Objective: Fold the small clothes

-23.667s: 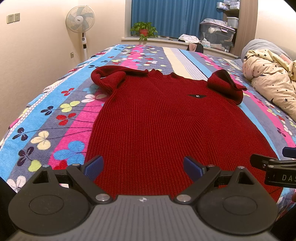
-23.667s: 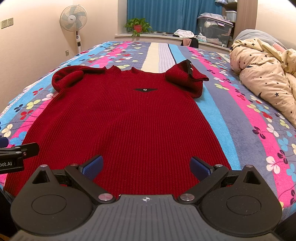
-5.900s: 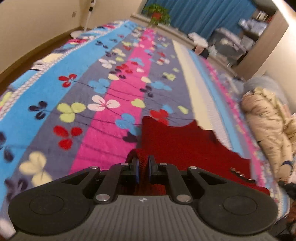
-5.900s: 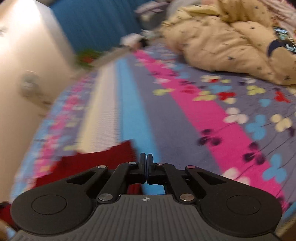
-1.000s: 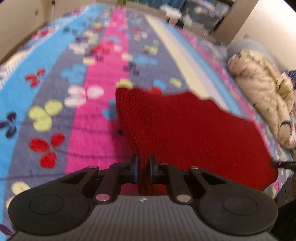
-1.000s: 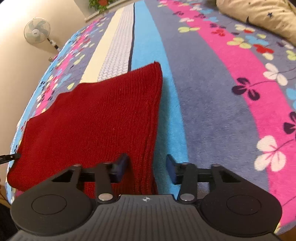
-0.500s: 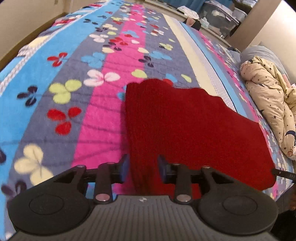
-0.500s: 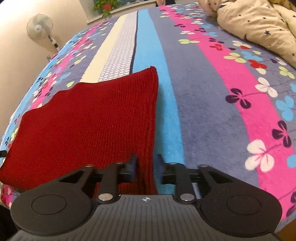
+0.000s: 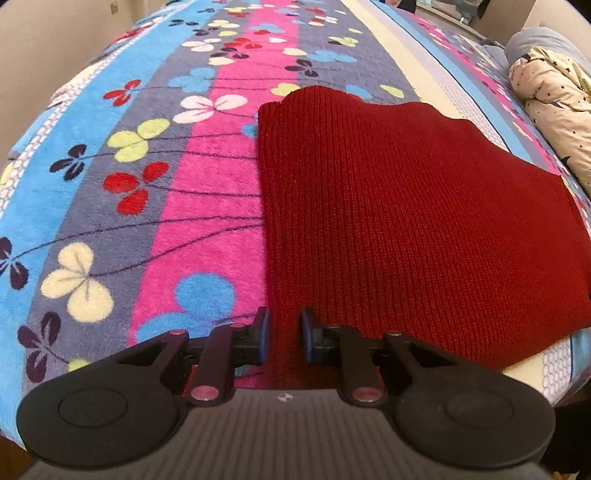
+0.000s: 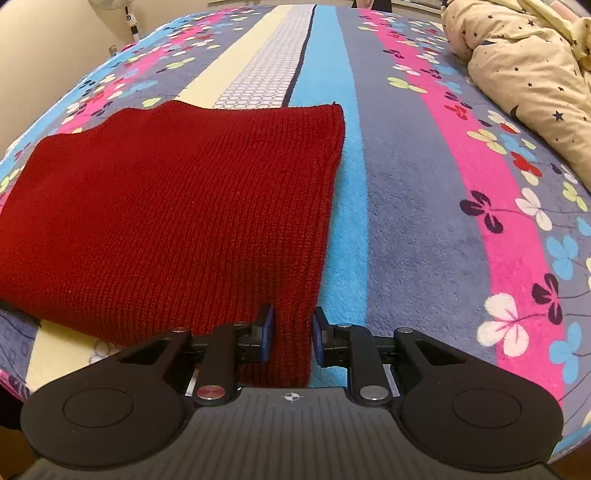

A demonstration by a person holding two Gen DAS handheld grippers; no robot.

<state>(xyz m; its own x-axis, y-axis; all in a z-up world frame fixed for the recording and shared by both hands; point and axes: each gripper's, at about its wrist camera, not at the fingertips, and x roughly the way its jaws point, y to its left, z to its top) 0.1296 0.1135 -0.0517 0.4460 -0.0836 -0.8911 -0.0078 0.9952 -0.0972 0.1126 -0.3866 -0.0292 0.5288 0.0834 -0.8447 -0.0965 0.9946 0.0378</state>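
The dark red knitted sweater [image 9: 399,199] lies folded into a flat rectangle on the striped flowered bed cover [image 9: 122,192]. My left gripper [image 9: 284,338] sits at its near left corner, jaws a little apart, with the sweater's left edge between them. In the right wrist view the same sweater [image 10: 177,206] lies left of centre. My right gripper [image 10: 292,334] sits at its near right corner, jaws a little apart around the right edge. Neither pair of pads presses the knit.
A cream star-print duvet [image 10: 524,70] is bunched on the right of the bed and also shows in the left wrist view [image 9: 554,99]. A standing fan [image 10: 129,18] is at the far left by the wall. The bed's near edge lies under both grippers.
Both grippers have opened slightly and let go of the sweater's corners. The folded sweater now rests flat on the bed, closer to the near edge.
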